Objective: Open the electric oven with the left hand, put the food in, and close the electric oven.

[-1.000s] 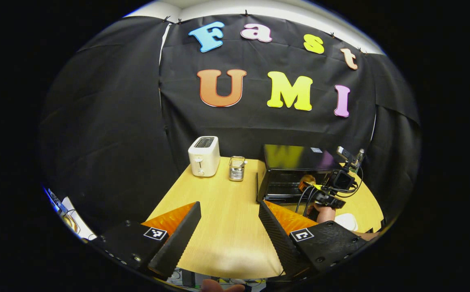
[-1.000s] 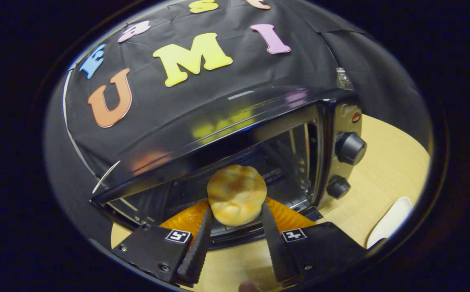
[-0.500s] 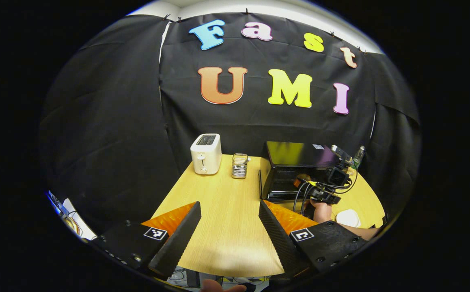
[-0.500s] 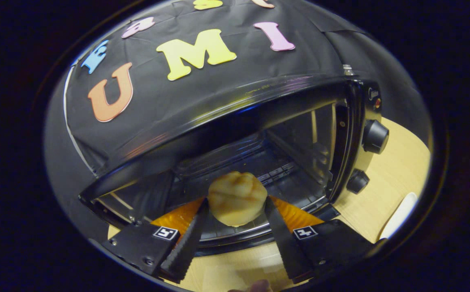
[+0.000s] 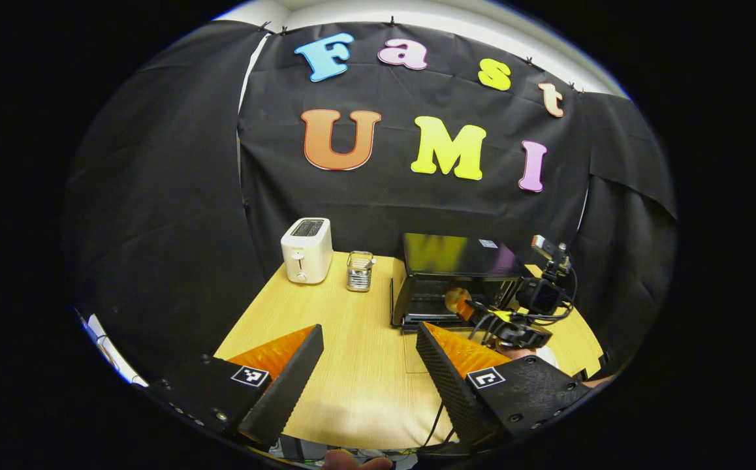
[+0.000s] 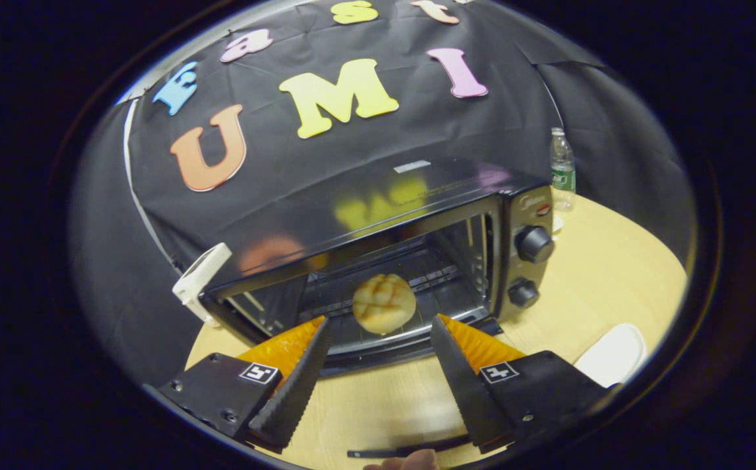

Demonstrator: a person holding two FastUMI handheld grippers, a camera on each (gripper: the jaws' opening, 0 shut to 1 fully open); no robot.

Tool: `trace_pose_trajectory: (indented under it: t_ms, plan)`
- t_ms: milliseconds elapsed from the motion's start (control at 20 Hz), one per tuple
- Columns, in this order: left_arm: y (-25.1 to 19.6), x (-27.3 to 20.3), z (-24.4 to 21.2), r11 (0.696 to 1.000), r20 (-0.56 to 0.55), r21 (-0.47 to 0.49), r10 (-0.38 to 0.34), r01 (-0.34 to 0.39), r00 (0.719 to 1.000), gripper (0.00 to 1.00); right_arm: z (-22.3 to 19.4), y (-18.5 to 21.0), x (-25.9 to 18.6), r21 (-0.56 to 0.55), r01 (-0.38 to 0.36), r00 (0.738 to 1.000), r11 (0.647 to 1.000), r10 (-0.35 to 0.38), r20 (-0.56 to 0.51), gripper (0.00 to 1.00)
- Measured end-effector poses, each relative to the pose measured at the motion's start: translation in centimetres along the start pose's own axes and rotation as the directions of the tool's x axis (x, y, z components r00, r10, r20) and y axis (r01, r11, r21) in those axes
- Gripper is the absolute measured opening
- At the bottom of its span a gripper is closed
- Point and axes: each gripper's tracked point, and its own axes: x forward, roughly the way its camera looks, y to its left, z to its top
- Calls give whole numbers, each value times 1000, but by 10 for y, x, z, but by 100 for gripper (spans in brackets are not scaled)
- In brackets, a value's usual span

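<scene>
The black electric oven (image 6: 417, 196) stands with its door folded down, and I look straight into its cavity. On the wire rack inside rests a golden bun (image 6: 384, 303), free of any grip. My right gripper (image 6: 378, 325) hangs open just outside the oven mouth, fingers spread wider than the bun. In the left gripper view, my left gripper (image 5: 368, 328) is open over the wooden table (image 5: 352, 372) with nothing between its fingers. Farther off there stands the oven (image 5: 456, 258) with the bun (image 5: 456, 297) in its mouth, and the right gripper (image 5: 476, 312) in front of it.
A white toaster (image 5: 306, 250) and a metal holder (image 5: 359, 271) stand at the back left of the table. A water bottle (image 6: 561, 170) stands behind the oven's right side. A white dish (image 6: 610, 356) lies at the right, near the table's edge.
My right gripper let go of the bun, opened wide and backed out of the oven; the bun now lies on the rack. The left gripper view drifted slightly.
</scene>
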Motion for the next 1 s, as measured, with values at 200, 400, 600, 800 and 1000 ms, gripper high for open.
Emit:
trace_pose_trajectory:
  t_ms: [200,400,600,800,1000]
  plan:
    - [-29,16,-20,998,-33,-28,-49,49,998,94,16,-14,-72,-85,-8,999,996,11,32,96]
    - [-70,30,-46,992,-88,-24,-122,121,989,94,32,-47,-141,-156,31,996,987,-18,87,97]
    - [-109,42,-87,981,-175,-11,-193,194,966,94,37,-91,-197,-196,101,990,975,-80,113,96]
    - [-144,58,-127,971,-265,-33,-237,237,935,95,40,-125,-238,-172,168,982,971,-150,114,96]
    - [-172,81,-178,967,-352,-53,-250,248,902,95,42,-155,-266,-152,227,972,962,-212,105,96]
